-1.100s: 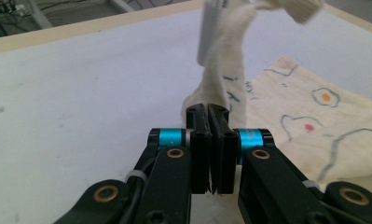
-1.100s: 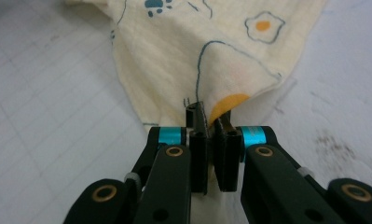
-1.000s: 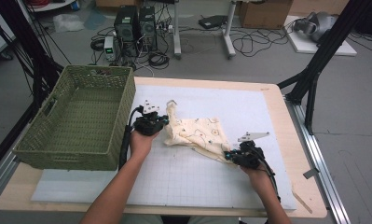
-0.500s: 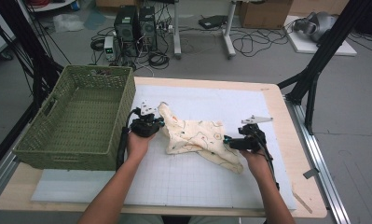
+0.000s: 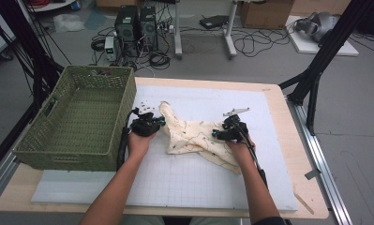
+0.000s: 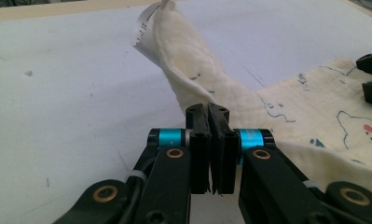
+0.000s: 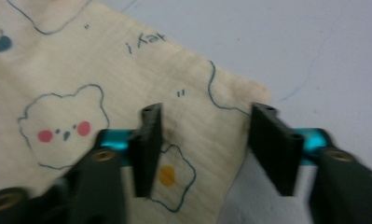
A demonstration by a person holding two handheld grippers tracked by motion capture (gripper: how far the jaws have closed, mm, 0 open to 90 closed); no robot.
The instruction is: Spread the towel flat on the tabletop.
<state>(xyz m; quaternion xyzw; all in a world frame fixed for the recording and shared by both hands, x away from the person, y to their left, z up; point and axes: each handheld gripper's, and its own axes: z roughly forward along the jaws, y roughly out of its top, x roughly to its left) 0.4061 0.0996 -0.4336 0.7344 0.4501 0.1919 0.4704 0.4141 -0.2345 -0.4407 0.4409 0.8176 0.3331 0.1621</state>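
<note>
Cream printed cloth [image 5: 196,138] lies crumpled on the white mat [image 5: 184,183] at mid-bench, to the right of the green wicker basket [image 5: 77,122]. Left tool [image 5: 146,125] is clenched on the cloth's raised left edge. Right tool [image 5: 228,132], jaws spread wide, hovers over the cloth's right corner, beside a printed bear and egg.

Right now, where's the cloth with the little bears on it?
Find the white mat on the wooden table, right of the green basket. The cloth lies crumpled mid-mat between the left gripper and right gripper: cream, with outlined bears and eggs.
</note>
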